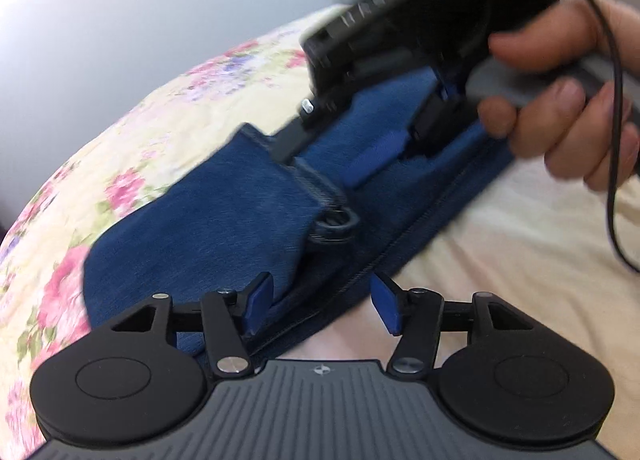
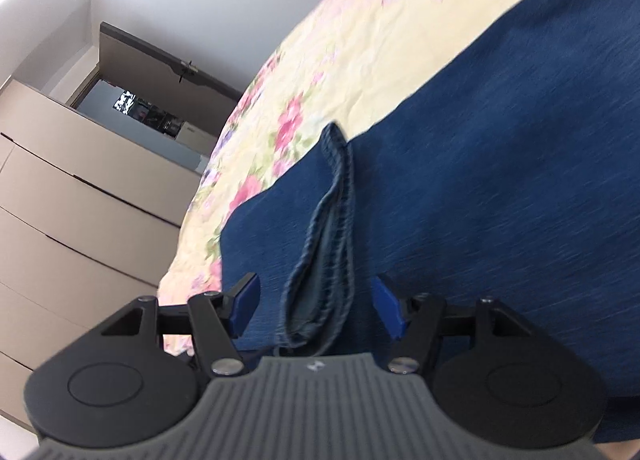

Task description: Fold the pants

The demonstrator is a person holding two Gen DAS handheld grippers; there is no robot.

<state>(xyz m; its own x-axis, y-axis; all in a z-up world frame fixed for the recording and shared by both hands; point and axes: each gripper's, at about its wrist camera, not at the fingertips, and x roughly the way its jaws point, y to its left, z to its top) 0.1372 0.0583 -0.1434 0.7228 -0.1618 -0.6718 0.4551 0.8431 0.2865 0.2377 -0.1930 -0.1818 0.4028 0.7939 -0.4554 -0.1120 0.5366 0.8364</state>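
Blue denim pants (image 1: 224,203) lie on a floral bedspread (image 1: 132,147). My left gripper (image 1: 322,306) is open, its blue pads either side of the pants' near edge and seam. The right gripper (image 1: 340,147), held in a hand, shows in the left wrist view over the pants; its fingers stand apart above the cloth. In the right wrist view the right gripper (image 2: 316,306) is open, and a stitched hem fold (image 2: 326,244) of the pants (image 2: 500,179) lies between its pads without being pinched.
The yellow floral bedspread (image 2: 360,59) covers the bed; a plain cream sheet (image 1: 520,260) lies at the right. Beige drawers (image 2: 80,199) and an open brown door (image 2: 160,59) stand beyond the bed's edge. A black cable (image 1: 616,139) hangs from the right gripper.
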